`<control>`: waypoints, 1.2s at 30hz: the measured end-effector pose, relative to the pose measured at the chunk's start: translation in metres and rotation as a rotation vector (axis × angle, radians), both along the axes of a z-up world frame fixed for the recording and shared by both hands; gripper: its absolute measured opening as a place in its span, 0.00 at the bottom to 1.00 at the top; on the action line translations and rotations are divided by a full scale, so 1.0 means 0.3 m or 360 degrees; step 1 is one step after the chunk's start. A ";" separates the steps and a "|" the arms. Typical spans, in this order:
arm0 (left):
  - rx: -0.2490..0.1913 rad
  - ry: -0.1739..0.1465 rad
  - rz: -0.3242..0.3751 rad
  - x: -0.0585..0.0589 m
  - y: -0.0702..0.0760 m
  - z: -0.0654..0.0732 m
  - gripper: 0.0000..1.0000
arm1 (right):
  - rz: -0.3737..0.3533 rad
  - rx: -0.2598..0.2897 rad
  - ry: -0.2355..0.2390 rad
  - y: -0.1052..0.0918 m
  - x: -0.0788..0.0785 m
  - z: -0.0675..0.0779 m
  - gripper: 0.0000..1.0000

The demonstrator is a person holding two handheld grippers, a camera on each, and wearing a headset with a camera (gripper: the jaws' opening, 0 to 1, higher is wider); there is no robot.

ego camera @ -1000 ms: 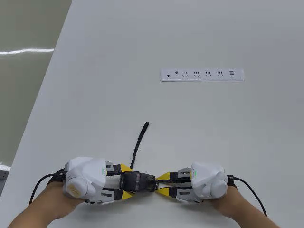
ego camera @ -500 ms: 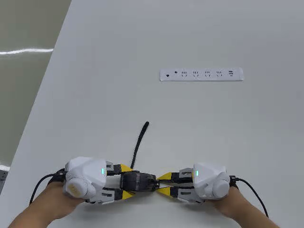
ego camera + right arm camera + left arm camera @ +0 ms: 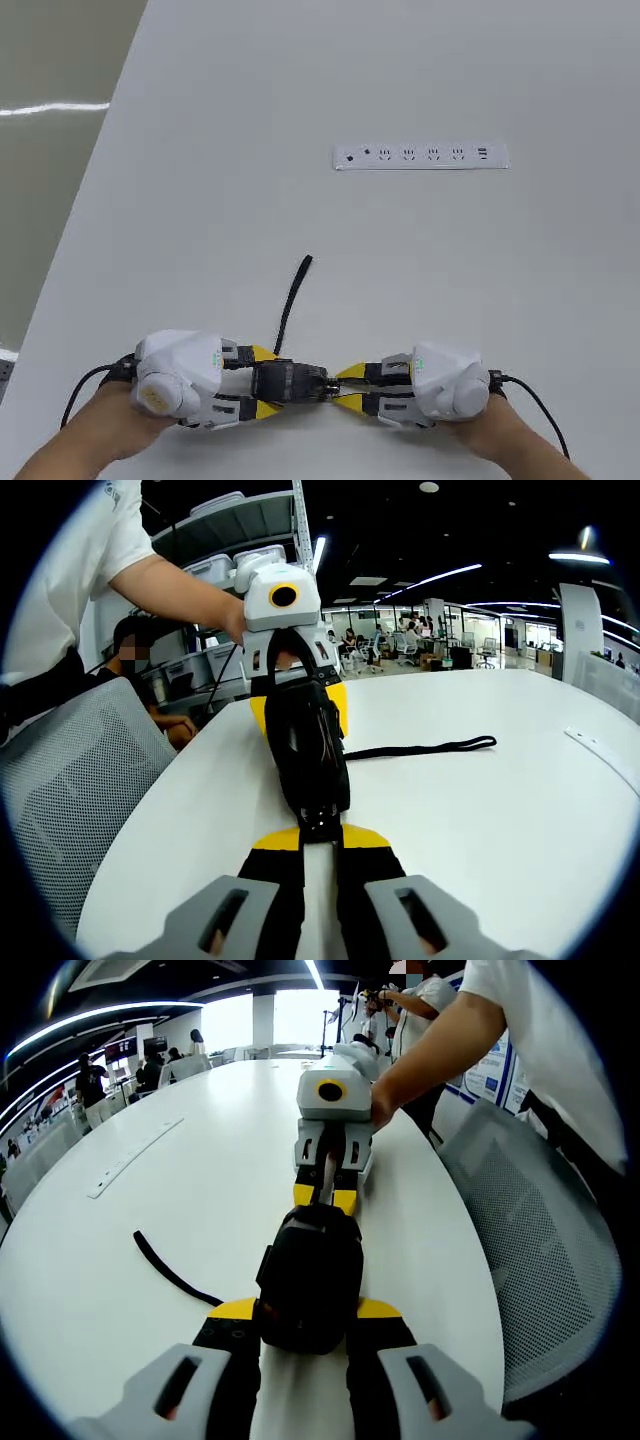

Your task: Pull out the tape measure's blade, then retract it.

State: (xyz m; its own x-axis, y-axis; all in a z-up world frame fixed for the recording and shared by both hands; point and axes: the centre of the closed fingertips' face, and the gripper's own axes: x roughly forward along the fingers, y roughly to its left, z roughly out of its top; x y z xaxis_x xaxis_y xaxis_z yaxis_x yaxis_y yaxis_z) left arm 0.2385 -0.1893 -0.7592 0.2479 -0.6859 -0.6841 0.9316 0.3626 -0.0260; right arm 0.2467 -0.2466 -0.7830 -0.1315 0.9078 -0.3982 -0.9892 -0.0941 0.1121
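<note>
Since a second ago the right gripper [image 3: 348, 387] has slid a little to the person's right, away from the black tape measure [image 3: 290, 381], and a short stretch of blade [image 3: 331, 386] now shows between them. The left gripper [image 3: 265, 382] sits where it was.

The markings on the white power strip [image 3: 420, 156] farther up the table [image 3: 300, 120] are too small to read, and no lettering can be made out on the tape measure.

In the left gripper view, the left gripper [image 3: 308, 1310] has its yellow-tipped jaws spread just to the width of the tape measure [image 3: 312, 1275] and pressed against its two sides. The case rests low on the table's near edge. The right gripper [image 3: 325, 1198] faces it nose to nose.

In the right gripper view, the right gripper [image 3: 320, 838] has its jaws drawn nearly together, pinching the small end of the blade [image 3: 318, 825] right in front of the tape measure [image 3: 305, 740]. The black wrist strap [image 3: 420, 748] trails loose across the table, away from the case.
</note>
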 end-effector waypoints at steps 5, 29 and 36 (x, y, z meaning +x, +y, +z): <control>-0.0001 0.0000 0.0000 0.000 -0.002 0.001 0.29 | -0.0010 -0.0001 0.0003 -0.017 0.004 -0.001 0.09; 0.0007 -0.0008 -0.0009 -0.001 -0.003 -0.001 0.30 | -0.0022 -0.0004 0.0009 -0.005 0.003 -0.004 0.13; 0.0011 -0.0008 -0.0006 -0.001 0.001 -0.005 0.30 | -0.0027 -0.0010 0.0003 -0.001 0.005 -0.004 0.15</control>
State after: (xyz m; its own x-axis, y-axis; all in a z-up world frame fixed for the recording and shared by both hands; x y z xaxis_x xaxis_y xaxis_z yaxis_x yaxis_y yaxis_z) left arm 0.2381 -0.1890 -0.7606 0.2490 -0.6821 -0.6876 0.9330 0.3593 -0.0186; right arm 0.2482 -0.2471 -0.7841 -0.1167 0.9075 -0.4035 -0.9905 -0.0765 0.1146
